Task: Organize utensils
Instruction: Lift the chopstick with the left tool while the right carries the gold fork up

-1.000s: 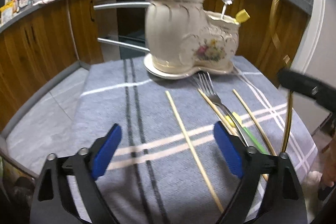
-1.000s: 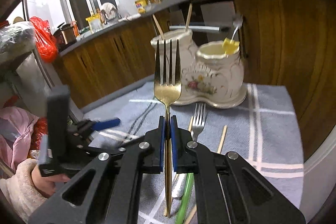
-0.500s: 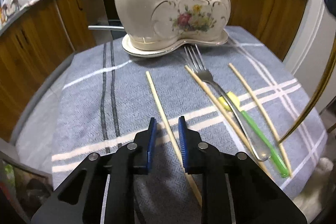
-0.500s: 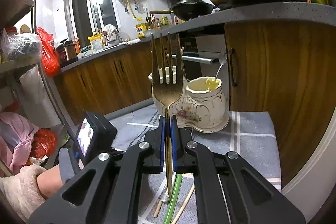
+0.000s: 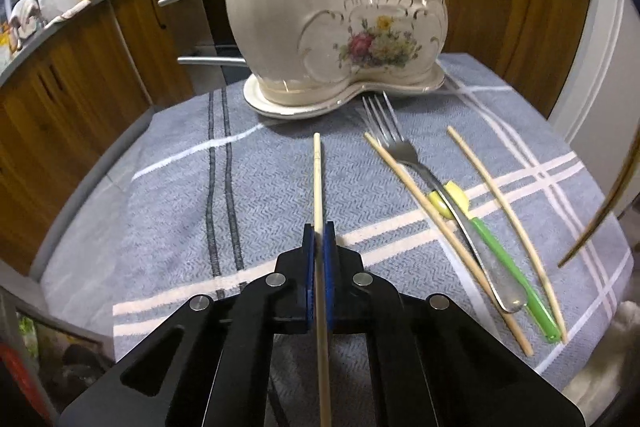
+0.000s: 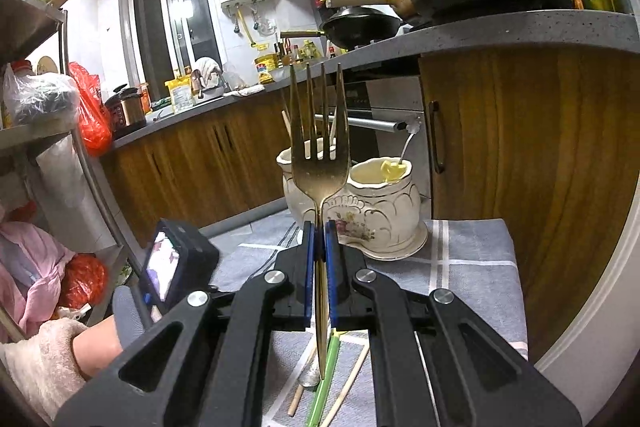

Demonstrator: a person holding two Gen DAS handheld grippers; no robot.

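Utensils spread on grey striped cloth (image 5: 168,187) over worktop, before cream two-part holder (image 5: 332,27). Seen only from left wrist: silver fork (image 5: 404,155), green-handled utensil (image 5: 504,275), two loose chopsticks (image 5: 500,203) on cloth. Seen only from right wrist: kitchen window, pans on counter, sleeve behind left tool. Left tool (image 5: 319,239) closed tight on chopstick (image 5: 317,179), far end resting on cloth. Right tool (image 6: 319,239) clamped on gold fork (image 6: 318,171), tines up, above cloth, holder just behind.

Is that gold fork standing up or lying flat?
Upright. The gold fork stands tines-up, its handle pinched in the shut right gripper, above the cloth.
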